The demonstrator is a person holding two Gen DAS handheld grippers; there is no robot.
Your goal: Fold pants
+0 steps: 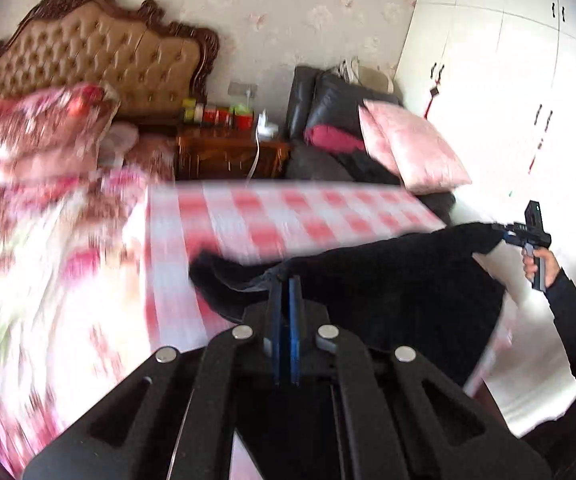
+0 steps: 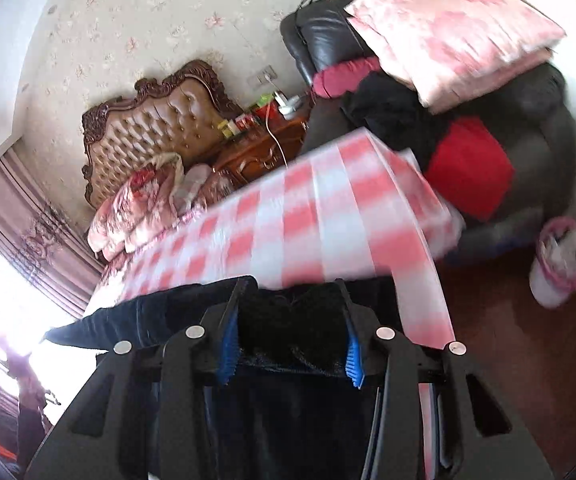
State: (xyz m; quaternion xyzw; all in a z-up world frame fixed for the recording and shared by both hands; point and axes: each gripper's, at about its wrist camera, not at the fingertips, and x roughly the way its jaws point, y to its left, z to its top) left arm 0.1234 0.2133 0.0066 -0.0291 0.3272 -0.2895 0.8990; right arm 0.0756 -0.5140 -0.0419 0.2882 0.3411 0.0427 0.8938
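While both views are smeared by motion, the following can be made out.

Pants: dark pants (image 1: 387, 280), near black, stretched in the air between the two tools above the near edge of the bed; one end hangs toward the checked cloth, and the fabric drapes down below the span.
Left hand-held gripper: left hand-held gripper (image 1: 286, 284), blue pads pressed together with a thin fold of the pants pinched between them at the top edge.
Right hand-held gripper: right hand-held gripper (image 2: 291, 300), jaws partly apart, a thick bunch of the pants filling the gap between the blue pads, which bear on it from both sides; in the left wrist view it sits at the far right corner of the garment.
Hand: hand (image 1: 541, 266) wrapped round the right tool's grip, in a dark sleeve (image 1: 575, 328).
Bed: bed with a red-and-white checked cloth (image 1: 288, 216) over its near part and a floral quilt (image 1: 36, 248) heaped at the left.
Headboard: tufted tan headboard (image 1: 100, 52) in a carved dark frame, against floral wallpaper.
Nightstand: wooden nightstand (image 1: 228, 156) beside the bed, small containers on top.
Armchair: dark leather armchair (image 2: 327, 36) past the nightstand, carrying a pink pillow (image 2: 455, 28) and piled clothing.
Wardrobe: white wardrobe (image 1: 499, 60) at the right.
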